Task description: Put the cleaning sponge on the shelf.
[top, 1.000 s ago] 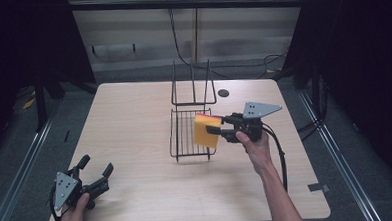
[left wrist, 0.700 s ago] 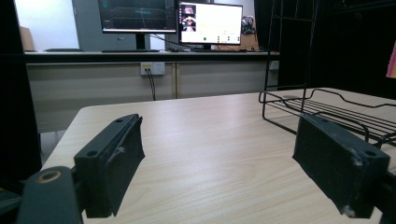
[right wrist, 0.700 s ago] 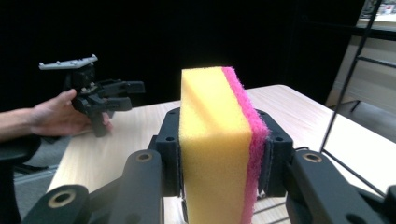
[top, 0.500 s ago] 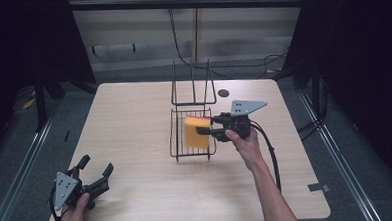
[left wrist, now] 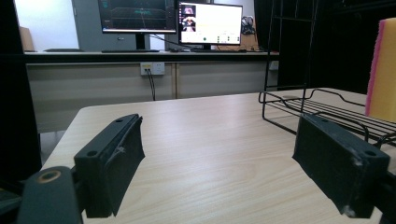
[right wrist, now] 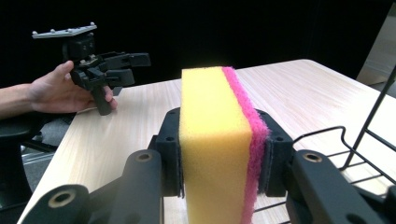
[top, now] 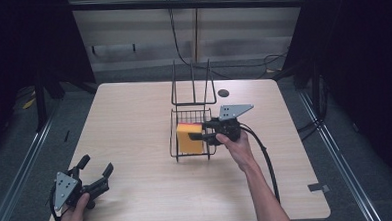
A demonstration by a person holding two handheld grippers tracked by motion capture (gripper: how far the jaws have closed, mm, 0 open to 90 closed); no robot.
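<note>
Over the wire rack [top: 191,141], the right claw [top: 199,136] holds the sponge [top: 190,138] on edge.

The sponge, yellow foam with a pink scouring face, is clamped between the right claw's jaws and stands upright inside the rack's low tray, near the middle of the surface [top: 134,123]. To set it down well, I would lower it level until its bottom edge meets the wires, keep it off the front rim, and part the jaws only once it rests, so it does not tip. The left claw [top: 94,177] rests at the near left corner, jaws wide apart with nothing between them.
</note>
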